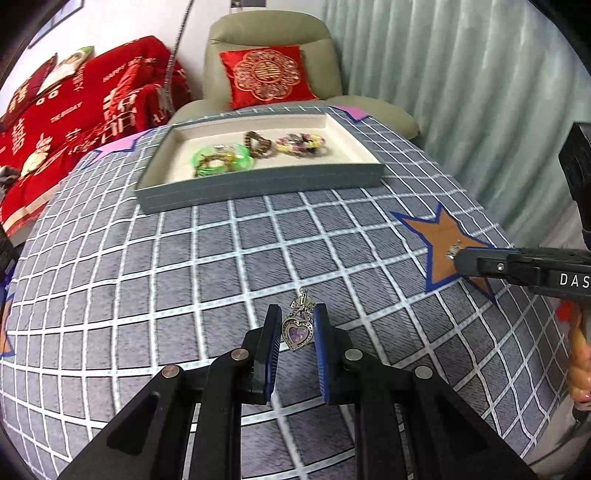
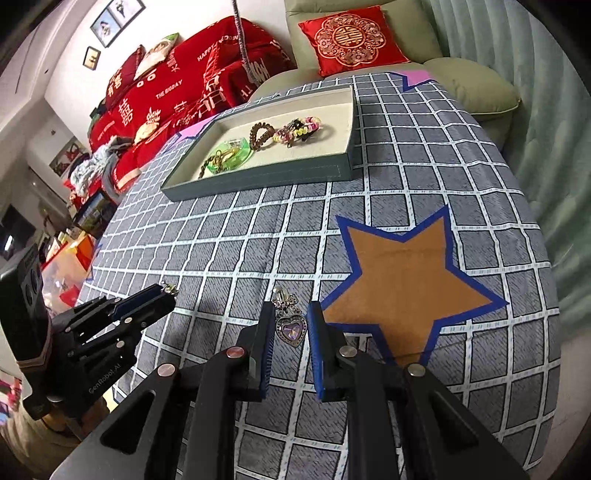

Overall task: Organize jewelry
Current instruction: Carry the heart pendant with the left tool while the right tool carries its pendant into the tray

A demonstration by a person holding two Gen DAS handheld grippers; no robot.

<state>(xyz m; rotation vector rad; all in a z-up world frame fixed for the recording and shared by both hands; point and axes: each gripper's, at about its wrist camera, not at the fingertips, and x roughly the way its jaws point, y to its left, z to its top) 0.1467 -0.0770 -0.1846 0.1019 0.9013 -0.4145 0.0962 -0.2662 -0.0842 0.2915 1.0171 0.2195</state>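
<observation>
**Two grippers, each clamped on a heart pendant, above a checked tablecloth**

A person holds two black handheld grippers with blue pads over a table covered in a grey cloth (image 1: 155,266) crossed by white grid lines. The left gripper (image 1: 297,325) pinches a silver pendant (image 1: 297,330) between its pads; the pendant has a pale purple heart stone under a bow-shaped top. The right gripper (image 2: 290,321) grips a matching heart pendant (image 2: 291,326) the same way, pads pressed to either side. Both pendants are lifted clear of the cloth, though how far is hard to judge through the curved lens.

Seen from the right wrist view, the left gripper reaches in from the left edge with a bit of silver showing at its tip. Just beside the right gripper lies an orange star (image 2: 406,284) outlined in blue, flat on the cloth.

At the far side of the table sits a shallow grey-blue tray (image 1: 258,188) with a cream lining. Inside it lie a green bangle (image 1: 225,159), a brown bead bracelet (image 1: 258,143) and a pink-and-yellow bead bracelet (image 1: 301,143), close together. Behind the table stands a green armchair (image 1: 273,33) with a red embroidered cushion (image 1: 267,75).
</observation>
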